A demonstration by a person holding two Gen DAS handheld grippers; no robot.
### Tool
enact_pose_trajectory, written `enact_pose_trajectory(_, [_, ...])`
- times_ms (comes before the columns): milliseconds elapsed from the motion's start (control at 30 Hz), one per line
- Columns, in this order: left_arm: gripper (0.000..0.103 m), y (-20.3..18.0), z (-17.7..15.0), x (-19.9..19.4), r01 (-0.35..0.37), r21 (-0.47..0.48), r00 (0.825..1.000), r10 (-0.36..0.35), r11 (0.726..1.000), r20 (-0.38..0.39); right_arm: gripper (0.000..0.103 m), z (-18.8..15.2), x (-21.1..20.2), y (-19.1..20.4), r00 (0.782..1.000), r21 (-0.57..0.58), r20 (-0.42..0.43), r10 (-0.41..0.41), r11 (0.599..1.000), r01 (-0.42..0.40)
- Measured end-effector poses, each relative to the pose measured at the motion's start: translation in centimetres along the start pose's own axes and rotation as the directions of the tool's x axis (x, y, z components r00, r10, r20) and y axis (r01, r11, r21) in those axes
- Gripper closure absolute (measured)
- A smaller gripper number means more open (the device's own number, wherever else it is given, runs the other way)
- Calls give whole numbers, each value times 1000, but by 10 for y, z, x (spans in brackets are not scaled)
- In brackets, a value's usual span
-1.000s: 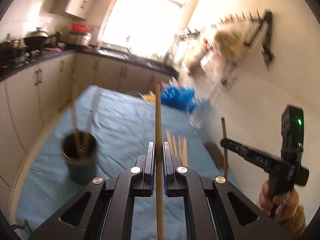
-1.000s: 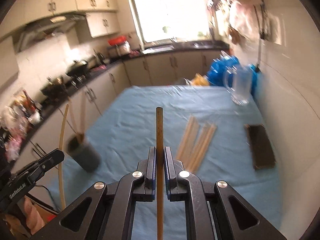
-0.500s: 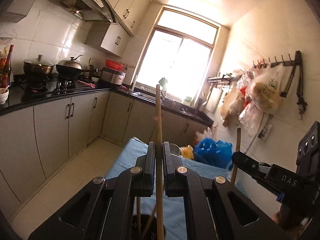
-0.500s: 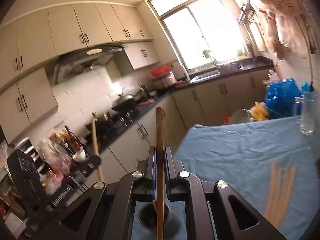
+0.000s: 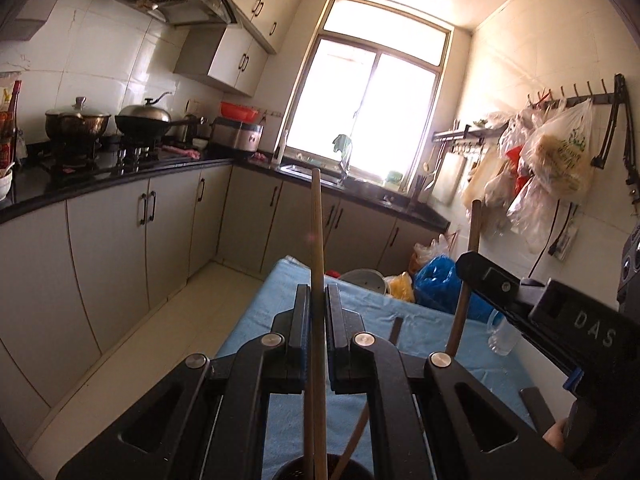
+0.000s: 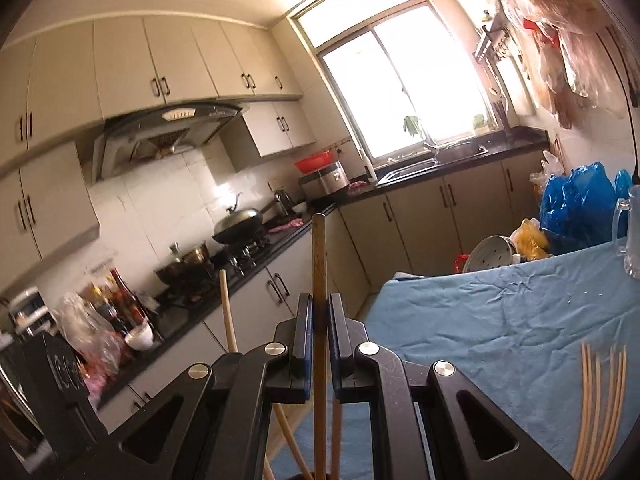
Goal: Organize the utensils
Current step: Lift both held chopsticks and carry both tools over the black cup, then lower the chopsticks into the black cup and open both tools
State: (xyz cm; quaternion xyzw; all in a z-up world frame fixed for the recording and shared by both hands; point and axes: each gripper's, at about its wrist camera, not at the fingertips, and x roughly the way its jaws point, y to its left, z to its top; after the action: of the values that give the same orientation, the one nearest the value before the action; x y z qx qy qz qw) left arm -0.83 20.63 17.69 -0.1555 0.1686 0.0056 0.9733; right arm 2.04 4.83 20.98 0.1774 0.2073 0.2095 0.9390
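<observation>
Left wrist: blue tablecloth [image 5: 360,312], kitchen cabinets [image 5: 120,240].

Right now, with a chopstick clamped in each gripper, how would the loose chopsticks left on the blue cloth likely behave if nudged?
The loose chopsticks look thin and wooden, so probably light and stiff. Lying flat and parallel, they would likely slide or scatter together. The wrinkled blue cloth may limit any rolling.

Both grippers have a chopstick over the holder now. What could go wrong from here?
1. The left gripper and right gripper converge on one dark holder; two upright chopsticks could cross or jam at its rim.
2. Sticks already in the holder lean across the opening and may deflect a new one.
3. The holder sits mostly out of view, so aim is hard to confirm.
</observation>
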Motion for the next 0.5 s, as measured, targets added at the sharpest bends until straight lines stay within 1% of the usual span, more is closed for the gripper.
enact_pose_trajectory(100, [97,4,-8,4,-8,-3,1000,8,1000,-20,95,-10,5,-4,1000,-10,-24,-18,1000,17])
enact_pose_trajectory(300, [97,8,-25,6,-30,22,999,31,999,-32,95,-29,9,-18,997,-4,-73,-37,999,37])
enact_pose_trajectory(500, [97,8,-38,9,-46,24,997,48,999,-52,94,-39,11,-25,994,12,-106,-40,999,42])
